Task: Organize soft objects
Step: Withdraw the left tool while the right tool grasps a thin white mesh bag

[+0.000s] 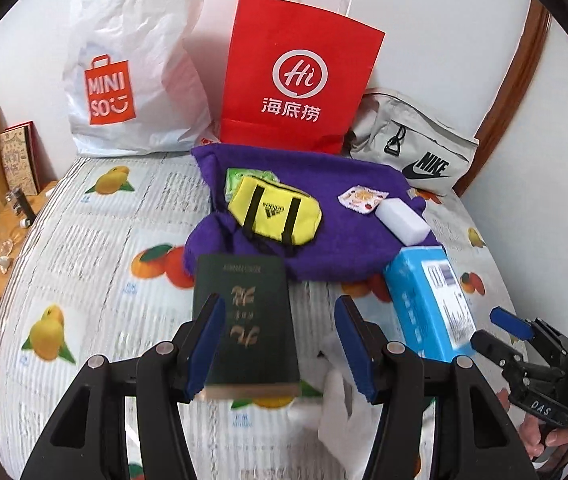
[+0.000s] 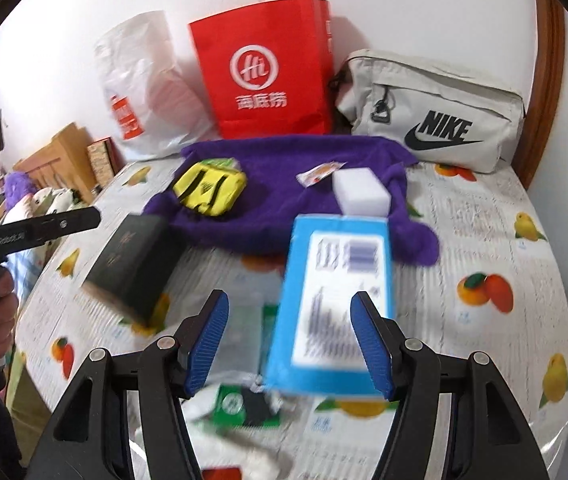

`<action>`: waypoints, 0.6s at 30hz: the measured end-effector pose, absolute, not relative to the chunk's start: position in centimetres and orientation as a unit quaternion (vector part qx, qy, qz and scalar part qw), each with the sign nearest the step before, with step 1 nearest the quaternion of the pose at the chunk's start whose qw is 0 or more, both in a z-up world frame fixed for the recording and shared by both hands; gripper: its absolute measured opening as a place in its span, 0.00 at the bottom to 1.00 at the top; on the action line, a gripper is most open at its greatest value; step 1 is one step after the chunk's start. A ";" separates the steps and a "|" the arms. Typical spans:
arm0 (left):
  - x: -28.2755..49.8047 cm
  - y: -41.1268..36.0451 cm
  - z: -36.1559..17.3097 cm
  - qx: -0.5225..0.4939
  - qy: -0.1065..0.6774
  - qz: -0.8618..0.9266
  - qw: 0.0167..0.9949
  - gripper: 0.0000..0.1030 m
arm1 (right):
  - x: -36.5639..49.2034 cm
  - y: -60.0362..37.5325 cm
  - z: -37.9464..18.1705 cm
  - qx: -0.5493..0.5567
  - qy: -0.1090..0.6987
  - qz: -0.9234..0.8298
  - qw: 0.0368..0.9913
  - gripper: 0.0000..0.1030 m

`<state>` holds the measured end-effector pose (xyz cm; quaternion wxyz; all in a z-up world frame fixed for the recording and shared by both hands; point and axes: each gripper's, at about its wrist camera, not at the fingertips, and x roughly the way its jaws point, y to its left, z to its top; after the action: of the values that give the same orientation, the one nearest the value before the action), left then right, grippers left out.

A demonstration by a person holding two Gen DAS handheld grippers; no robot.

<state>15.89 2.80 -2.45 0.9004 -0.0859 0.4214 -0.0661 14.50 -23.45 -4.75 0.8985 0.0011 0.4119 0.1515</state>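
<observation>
The left hand-held gripper (image 1: 279, 344) is hovering with its jaws partly open over a dark green booklet (image 1: 243, 320), gripping nothing. The right hand-held gripper (image 2: 290, 340) is likewise standing half open above a blue box (image 2: 332, 300). At twelve o'clock on the desk (image 1: 83, 248), a purple towel (image 1: 324, 236) is carrying a yellow pouch (image 1: 275, 216) and a white sponge (image 1: 402, 220)

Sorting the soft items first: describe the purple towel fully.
The purple towel looks like thick, fuzzy terry cloth, spread rumpled on the fruit-print table cover before the red paper bag. A yellow mini duffel, a small printed packet and a white sponge block lie on it; the blue box overlaps its near edge.
</observation>
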 end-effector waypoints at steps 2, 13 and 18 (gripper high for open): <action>15.0 3.1 -2.9 -0.087 0.422 -0.064 0.900 0.53 | 13.7 -22.6 -5.1 -0.005 0.414 0.169 0.894 0.62; 12.0 5.5 -5.4 -0.099 0.430 -0.053 0.896 0.53 | 12.8 -16.1 -10.0 -0.073 0.435 0.207 0.873 0.62; 11.2 6.3 -6.6 -0.108 0.442 -0.058 0.889 0.53 | 13.0 -15.3 -12.3 -0.086 0.456 0.196 0.864 0.47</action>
<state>11.21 6.26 -6.60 0.8888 -0.1081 0.4416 -0.0580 12.97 -15.33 -12.32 0.8637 -0.0863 0.4564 0.1955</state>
